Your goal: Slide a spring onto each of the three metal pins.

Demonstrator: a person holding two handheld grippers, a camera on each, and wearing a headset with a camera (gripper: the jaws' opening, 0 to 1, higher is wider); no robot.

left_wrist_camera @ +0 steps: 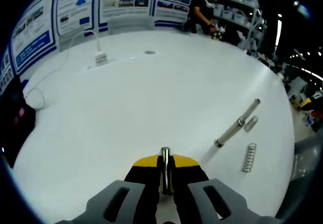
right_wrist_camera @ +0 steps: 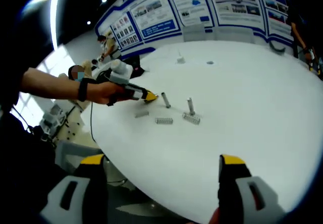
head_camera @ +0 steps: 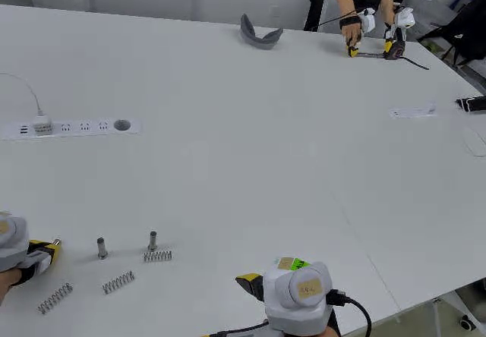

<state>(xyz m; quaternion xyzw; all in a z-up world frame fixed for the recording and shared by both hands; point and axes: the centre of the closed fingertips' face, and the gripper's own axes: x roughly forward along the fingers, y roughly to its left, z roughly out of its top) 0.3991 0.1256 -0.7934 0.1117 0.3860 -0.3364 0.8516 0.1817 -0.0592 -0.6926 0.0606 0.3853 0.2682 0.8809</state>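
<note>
Head view, left gripper (head_camera: 47, 248) clutching pin (head_camera: 55, 242) (jaws closed)

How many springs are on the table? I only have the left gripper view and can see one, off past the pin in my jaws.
Observer: Three in the head view: left spring, middle spring, right spring, all lying loose on the table.
Operator: Other hand, open or shut?
Observer: Open. The right hand-held gripper shows its jaws wide apart in its own view, nothing between them.
Operator: Which spring is closest to a standing pin?
Observer: The right spring, lying at the foot of the right pin; touching or not, I can't tell.
</note>
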